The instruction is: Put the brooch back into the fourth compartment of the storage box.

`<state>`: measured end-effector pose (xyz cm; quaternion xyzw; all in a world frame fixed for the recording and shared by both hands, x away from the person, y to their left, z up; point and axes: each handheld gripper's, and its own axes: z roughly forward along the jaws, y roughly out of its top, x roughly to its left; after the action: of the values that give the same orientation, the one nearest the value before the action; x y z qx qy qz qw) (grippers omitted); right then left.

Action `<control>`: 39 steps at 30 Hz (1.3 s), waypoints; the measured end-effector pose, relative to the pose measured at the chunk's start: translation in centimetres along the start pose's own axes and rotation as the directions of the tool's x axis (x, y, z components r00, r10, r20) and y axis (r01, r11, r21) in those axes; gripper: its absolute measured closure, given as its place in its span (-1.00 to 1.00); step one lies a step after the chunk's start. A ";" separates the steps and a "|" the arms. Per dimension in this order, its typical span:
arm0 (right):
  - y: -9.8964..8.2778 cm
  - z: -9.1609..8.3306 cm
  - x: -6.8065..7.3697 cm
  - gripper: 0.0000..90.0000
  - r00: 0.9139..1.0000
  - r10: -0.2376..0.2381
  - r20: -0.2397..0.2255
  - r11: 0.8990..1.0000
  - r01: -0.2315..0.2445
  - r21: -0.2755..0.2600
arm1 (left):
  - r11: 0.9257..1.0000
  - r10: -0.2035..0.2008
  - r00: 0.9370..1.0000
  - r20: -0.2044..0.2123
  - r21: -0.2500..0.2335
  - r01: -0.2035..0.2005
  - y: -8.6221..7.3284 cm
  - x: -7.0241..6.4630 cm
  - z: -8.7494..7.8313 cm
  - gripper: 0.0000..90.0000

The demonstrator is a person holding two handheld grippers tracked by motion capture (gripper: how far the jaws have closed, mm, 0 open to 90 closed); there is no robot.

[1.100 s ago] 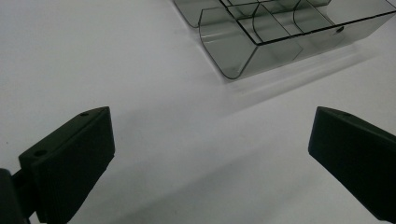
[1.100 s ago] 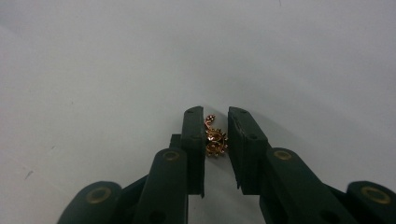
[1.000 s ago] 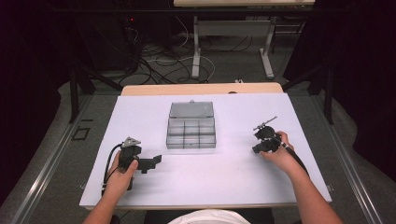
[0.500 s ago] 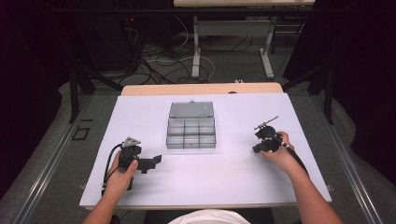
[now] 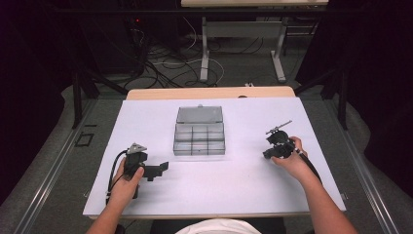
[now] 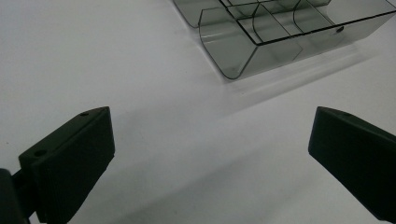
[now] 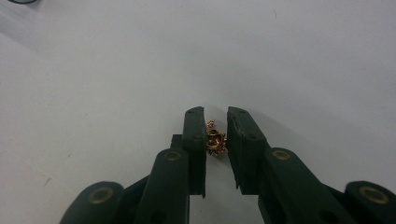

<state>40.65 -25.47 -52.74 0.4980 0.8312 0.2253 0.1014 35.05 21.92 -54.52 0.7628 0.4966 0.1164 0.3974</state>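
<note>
A small gold charm (image 7: pixel 215 141) sits pinched between the two black jaws of my right gripper (image 7: pixel 215 115), just above the white table surface. From above, the right gripper (image 5: pixel 271 150) rests at the table's right side in a person's hand. A clear plastic compartment box (image 5: pixel 199 140) stands at the middle of the table with its lid (image 5: pixel 199 115) laid open behind it. My left gripper (image 5: pixel 159 170) lies to the box's lower left, its jaws spread wide with nothing between them. The left gripper view has the box corner (image 6: pixel 243 51) ahead of the open left gripper (image 6: pixel 210 140).
A white sheet (image 5: pixel 234 180) covers the table, with a wooden edge (image 5: pixel 209 92) showing at the back. Beyond it, cables and another table's metal legs (image 5: pixel 204 53) stand on the grey floor. Each gripper trails a black cable (image 5: pixel 113 180).
</note>
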 end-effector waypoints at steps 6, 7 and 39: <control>0.2 -0.3 0.3 0.74 1.000 0.003 -0.004 1.000 -0.003 -0.015 | 1.000 0.002 1.000 0.000 -0.002 -0.002 0.0 0.0 0.0 -0.99; 0.2 -0.3 0.3 0.74 1.000 -0.003 -0.012 1.000 0.003 -0.019 | 1.000 0.002 1.000 -0.001 -0.001 -0.002 0.0 0.0 0.0 -0.99; 2.7 -1.2 3.6 0.74 0.996 -0.050 -0.069 0.996 0.045 -0.072 | 1.000 0.003 1.000 0.003 -0.002 -0.003 0.0 0.1 0.0 -0.99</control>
<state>40.57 -21.54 -50.20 0.4658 0.8375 0.2694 0.0948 35.08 21.97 -54.51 0.7633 0.4950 0.1162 0.3986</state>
